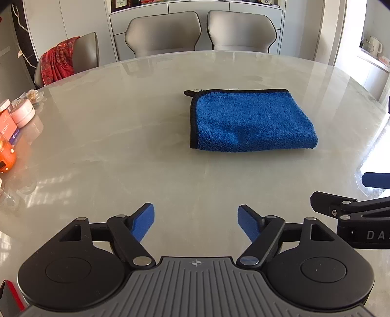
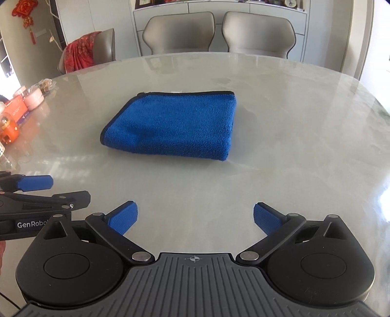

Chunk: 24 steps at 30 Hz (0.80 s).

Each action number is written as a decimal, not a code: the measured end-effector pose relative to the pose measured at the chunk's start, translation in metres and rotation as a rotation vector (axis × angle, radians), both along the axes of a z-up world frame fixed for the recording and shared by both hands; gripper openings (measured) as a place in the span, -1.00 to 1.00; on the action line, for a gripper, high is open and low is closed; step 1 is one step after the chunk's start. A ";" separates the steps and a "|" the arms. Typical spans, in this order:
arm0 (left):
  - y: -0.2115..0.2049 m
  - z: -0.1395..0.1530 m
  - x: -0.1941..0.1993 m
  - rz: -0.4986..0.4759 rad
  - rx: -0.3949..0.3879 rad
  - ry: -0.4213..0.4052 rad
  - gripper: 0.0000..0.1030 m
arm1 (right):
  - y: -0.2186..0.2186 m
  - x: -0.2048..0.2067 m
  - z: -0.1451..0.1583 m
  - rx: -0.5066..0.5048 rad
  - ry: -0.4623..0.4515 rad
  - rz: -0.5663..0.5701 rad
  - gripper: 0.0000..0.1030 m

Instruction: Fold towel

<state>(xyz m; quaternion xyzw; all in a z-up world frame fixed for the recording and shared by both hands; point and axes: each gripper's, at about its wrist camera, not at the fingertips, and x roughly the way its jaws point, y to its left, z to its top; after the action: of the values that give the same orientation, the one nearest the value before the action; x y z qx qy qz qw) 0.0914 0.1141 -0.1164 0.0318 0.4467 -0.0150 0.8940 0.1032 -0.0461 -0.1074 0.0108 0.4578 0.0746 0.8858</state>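
Where left claw [image 2: 36, 192] shows, body reads "GenRobo".

Glossy pale table [image 1: 121, 122], two beige chairs [image 1: 163, 34] behind it, a third [image 1: 90, 48] with a red cloth [image 1: 61, 61] draped over, white cabinets [image 2: 97, 14], sun from the right.

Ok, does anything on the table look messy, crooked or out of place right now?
Nothing stands out. The blue towel lies folded flat on the table, its edges fairly even, with a small loop sticking out at its far left corner. Both grippers are clear of it.
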 end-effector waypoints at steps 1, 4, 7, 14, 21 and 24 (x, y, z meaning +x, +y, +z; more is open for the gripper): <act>0.001 0.003 -0.002 0.004 0.002 0.002 0.56 | 0.002 -0.003 0.001 -0.009 0.003 -0.012 0.99; 0.004 0.014 -0.011 0.017 0.004 -0.004 0.56 | 0.007 -0.008 0.005 -0.040 0.038 -0.040 0.99; 0.009 0.024 -0.020 0.027 -0.008 -0.018 0.56 | 0.008 -0.017 0.017 -0.039 0.039 -0.071 0.99; 0.016 0.049 -0.040 0.055 -0.019 -0.057 0.62 | 0.007 -0.042 0.049 -0.040 -0.039 -0.107 0.99; 0.018 0.066 -0.057 0.043 -0.031 -0.091 0.74 | 0.012 -0.062 0.074 -0.035 -0.086 -0.098 0.99; 0.018 0.071 -0.060 0.048 -0.027 -0.086 0.74 | 0.014 -0.066 0.081 -0.054 -0.103 -0.087 0.99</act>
<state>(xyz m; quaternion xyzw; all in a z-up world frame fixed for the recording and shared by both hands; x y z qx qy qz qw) 0.0316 0.1318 -0.0449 0.0098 0.4082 0.0018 0.9128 0.0376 -0.0316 -0.0266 0.0028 0.4126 0.0239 0.9106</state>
